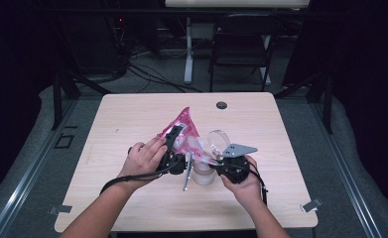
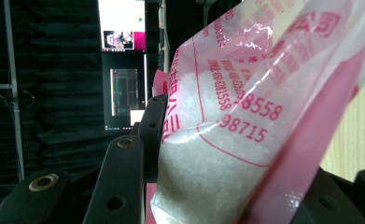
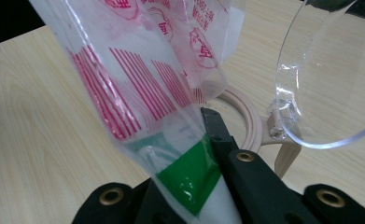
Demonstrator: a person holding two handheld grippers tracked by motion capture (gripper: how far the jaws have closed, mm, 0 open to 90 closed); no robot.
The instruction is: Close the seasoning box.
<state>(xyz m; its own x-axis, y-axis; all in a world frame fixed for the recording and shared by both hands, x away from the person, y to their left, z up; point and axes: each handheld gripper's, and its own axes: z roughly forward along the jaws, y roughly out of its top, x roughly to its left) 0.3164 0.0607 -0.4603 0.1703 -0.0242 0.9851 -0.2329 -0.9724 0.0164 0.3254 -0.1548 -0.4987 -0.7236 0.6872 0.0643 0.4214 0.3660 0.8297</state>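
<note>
The left tongs (image 1: 174, 144) are squeezing the fat part of a pink and clear bag (image 1: 184, 130) full of white grains. The right tongs (image 1: 220, 161) are pinched shut on the bag's thin green edge (image 3: 189, 175). Both hands are holding the bag up, tipped over a small jar (image 1: 203, 173) with its clear lid (image 1: 219, 140) flipped open. The jar is sitting on the wooden table (image 1: 132, 114), near the front edge.
</note>
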